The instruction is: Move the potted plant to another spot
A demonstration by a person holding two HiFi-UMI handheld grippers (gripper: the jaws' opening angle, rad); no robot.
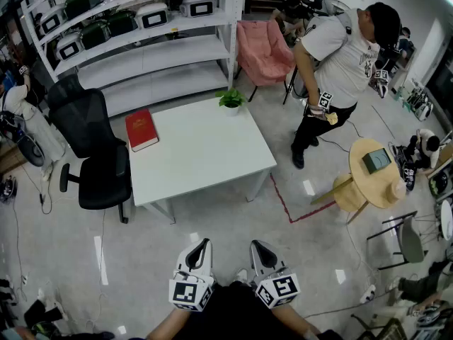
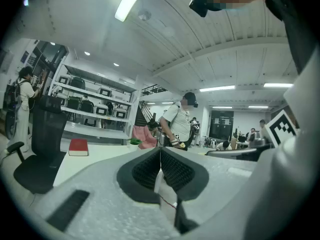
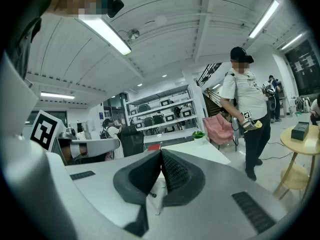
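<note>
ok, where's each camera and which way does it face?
Head view: on the person's head, steeply down at white table; left claw, right claw at bottom.
Left gripper view: on left claw, facing across the table; own shut jaws foreground.
Right gripper view: likewise on right claw.
Shared: potted plant, all three.

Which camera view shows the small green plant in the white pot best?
The head view: the small green potted plant stands unobstructed at the white table's far edge. The left gripper view shows only a tiny green speck, the right gripper view a small distant plant.
</note>
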